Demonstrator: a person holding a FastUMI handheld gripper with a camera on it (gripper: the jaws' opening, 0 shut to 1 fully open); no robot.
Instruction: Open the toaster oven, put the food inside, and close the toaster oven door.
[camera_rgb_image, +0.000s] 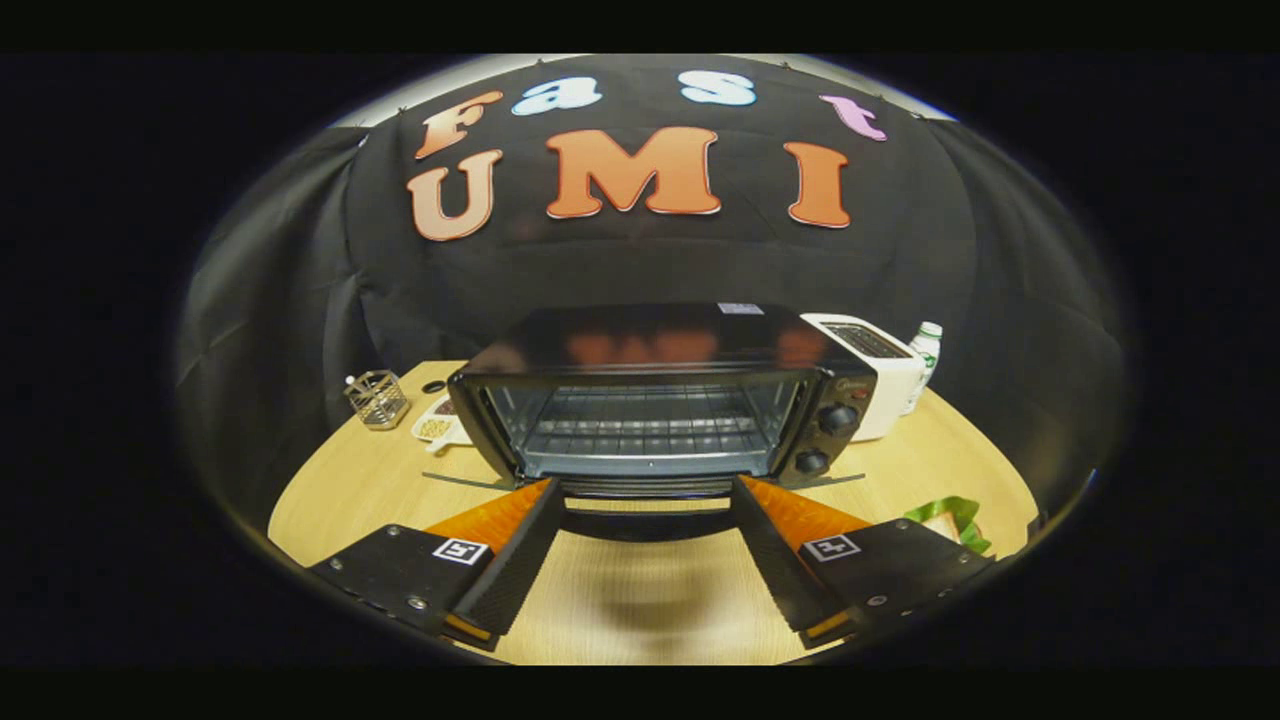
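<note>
A wire basket (377, 398) stands left; the toaster oven (660, 400) sits centre, door (645, 505) dropped open. The gripper (645, 520) hangs spread, empty. The green-wrapped food (950, 520), right, looks soft: pinch gently at its middle.

The gripper (645, 492) is showing two long wedge-shaped fingers (510, 560) reaching forward, each one narrowing toward its tip. Their inner faces are wearing a fine ribbed, grippy texture, and the tops are carrying a raised diamond pattern. Behind each finger a flat dark block (395, 575) is sitting, dotted with small round screws. Each block is bearing a little square black-and-white marker (461, 550) near its inner corner. The fingers are standing spread wide apart
</note>
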